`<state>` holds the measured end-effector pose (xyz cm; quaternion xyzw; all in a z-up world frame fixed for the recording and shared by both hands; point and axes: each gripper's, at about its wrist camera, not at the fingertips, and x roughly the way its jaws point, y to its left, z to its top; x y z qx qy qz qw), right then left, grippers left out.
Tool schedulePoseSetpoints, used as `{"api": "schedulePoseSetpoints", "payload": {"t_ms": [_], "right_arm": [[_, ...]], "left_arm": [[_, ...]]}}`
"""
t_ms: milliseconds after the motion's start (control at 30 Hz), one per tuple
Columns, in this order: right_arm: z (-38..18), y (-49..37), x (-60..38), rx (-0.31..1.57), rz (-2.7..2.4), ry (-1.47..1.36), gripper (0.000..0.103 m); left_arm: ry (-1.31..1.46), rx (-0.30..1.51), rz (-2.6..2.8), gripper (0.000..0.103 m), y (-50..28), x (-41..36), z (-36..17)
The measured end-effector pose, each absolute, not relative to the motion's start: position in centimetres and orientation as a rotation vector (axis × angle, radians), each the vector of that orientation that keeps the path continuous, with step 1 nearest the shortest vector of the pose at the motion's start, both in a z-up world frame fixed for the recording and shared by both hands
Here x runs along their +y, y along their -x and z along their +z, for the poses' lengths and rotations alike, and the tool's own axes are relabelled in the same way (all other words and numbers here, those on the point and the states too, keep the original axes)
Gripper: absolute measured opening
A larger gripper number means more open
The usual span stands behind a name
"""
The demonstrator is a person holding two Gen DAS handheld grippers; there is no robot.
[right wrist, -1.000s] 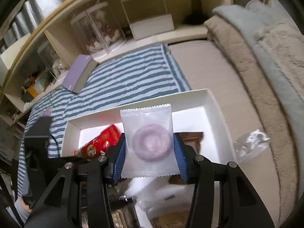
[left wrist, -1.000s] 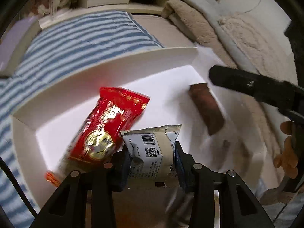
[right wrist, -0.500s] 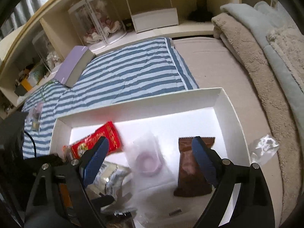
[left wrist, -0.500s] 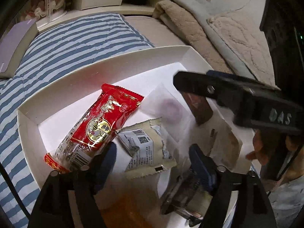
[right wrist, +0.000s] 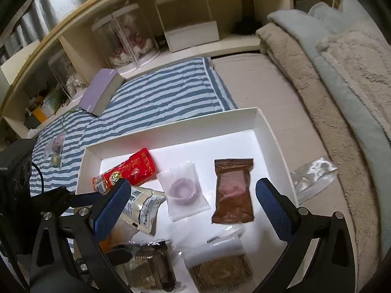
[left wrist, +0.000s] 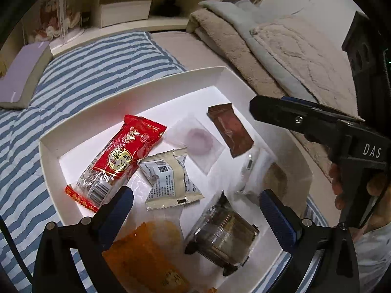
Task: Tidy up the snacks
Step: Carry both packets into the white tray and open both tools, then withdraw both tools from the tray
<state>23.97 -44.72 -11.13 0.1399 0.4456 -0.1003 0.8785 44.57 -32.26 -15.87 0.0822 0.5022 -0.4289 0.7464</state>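
Note:
A white box (left wrist: pixel 136 90) (right wrist: pixel 171 127) on the bed holds several snacks: a red packet (left wrist: pixel 122 156) (right wrist: pixel 129 171), a cream packet with a barcode (left wrist: pixel 171 175) (right wrist: pixel 141 207), a clear packet with a purple ring (left wrist: pixel 198 141) (right wrist: pixel 183 190), a brown packet (left wrist: pixel 229 129) (right wrist: pixel 232 190), an orange packet (left wrist: pixel 144 258) and a dark clear-wrapped cake (left wrist: pixel 220 234). My left gripper (left wrist: pixel 198 212) is open and empty above the cream packet. My right gripper (right wrist: pixel 193 210) is open and empty above the ring packet; its arm shows in the left wrist view (left wrist: pixel 305 122).
The box lies on a striped blue blanket (right wrist: pixel 158 97) and a beige sheet (right wrist: pixel 268 92). A folded fleece blanket (right wrist: pixel 342 73) lies right. A clear wrapper (right wrist: pixel 312 175) lies outside the box. A purple box (right wrist: pixel 102 92) and another loose packet (right wrist: pixel 55 149) lie on the stripes. Shelves stand behind.
Both grippers opened. The left let go of the cream packet and the right let go of the purple ring packet; both now lie in the box. Both grippers pulled back.

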Motion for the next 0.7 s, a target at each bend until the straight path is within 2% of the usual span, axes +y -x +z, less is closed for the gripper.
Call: {"api": "schedulePoseSetpoints", "payload": {"t_ms": [700], "right_arm": [[-4.5,-17.1,-42.2,0.841,-0.241,-0.219,0.103]], "left_arm": [[-0.186,0.980,-0.896,0.103,-38.3,-27.2,-6.8]]}}
